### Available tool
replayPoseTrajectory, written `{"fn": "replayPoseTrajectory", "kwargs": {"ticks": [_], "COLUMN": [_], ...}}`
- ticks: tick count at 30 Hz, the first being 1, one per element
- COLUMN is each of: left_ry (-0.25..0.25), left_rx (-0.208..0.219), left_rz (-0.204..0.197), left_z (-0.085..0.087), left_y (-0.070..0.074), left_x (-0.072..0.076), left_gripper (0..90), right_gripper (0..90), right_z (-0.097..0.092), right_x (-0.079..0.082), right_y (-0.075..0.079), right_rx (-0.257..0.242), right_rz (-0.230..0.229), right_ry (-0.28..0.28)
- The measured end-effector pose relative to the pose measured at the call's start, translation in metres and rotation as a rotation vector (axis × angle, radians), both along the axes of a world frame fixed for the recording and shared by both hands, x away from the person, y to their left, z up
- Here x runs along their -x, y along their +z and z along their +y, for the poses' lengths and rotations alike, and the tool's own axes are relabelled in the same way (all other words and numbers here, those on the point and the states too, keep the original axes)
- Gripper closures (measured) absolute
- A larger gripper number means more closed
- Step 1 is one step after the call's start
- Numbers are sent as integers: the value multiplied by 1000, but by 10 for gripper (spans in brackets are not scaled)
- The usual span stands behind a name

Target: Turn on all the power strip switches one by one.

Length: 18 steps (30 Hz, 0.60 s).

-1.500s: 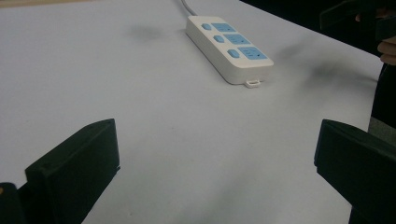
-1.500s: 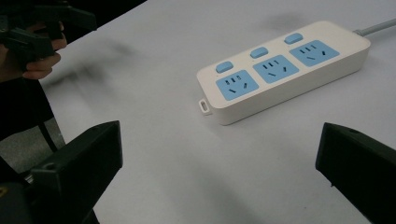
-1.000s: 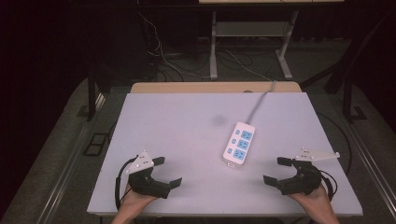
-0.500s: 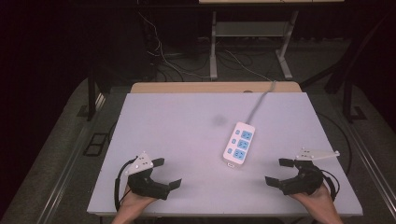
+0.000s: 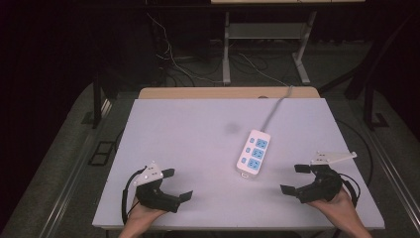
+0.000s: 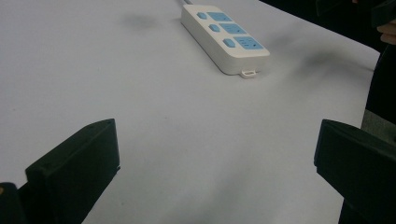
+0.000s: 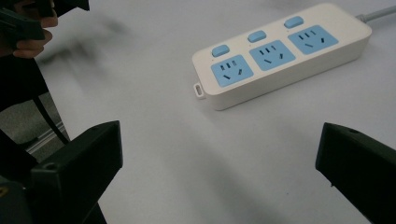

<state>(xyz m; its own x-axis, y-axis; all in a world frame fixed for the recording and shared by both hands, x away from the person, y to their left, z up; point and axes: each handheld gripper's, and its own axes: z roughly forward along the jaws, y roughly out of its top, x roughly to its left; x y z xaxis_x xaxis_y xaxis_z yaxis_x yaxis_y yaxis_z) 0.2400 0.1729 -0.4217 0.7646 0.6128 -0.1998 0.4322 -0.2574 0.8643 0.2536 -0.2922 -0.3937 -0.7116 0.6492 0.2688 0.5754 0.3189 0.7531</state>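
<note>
A white power strip (image 5: 253, 152) with three blue sockets and blue switches lies right of the table's middle, its grey cable (image 5: 275, 108) running to the far edge. It also lies ahead in the left gripper view (image 6: 224, 37) and close in the right gripper view (image 7: 280, 53). My left gripper (image 5: 177, 184) rests near the front left of the table, open, with nothing between its jaws. My right gripper (image 5: 295, 179) rests near the front right, open and empty, a short way from the strip's near end. Each is held by a hand.
The white table (image 5: 198, 134) has a wooden strip (image 5: 223, 93) along its far edge. Beyond it stand metal frame legs (image 5: 227, 49) and loose cables (image 5: 173, 59) on the dark floor. The table's edges fall close to both grippers.
</note>
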Motion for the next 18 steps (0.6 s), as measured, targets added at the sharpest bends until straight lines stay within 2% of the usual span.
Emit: {"fn": "replayPoseTrajectory", "kwargs": {"ticks": [18], "left_ry": [10], "left_rx": [-1], "left_rz": [1], "left_z": [1], "left_y": [0], "left_x": [-1], "left_gripper": [0], "right_gripper": [6], "right_z": [11], "right_x": [-15], "right_y": [25], "right_rx": [40], "right_rz": [-7], "right_ry": [49]}}
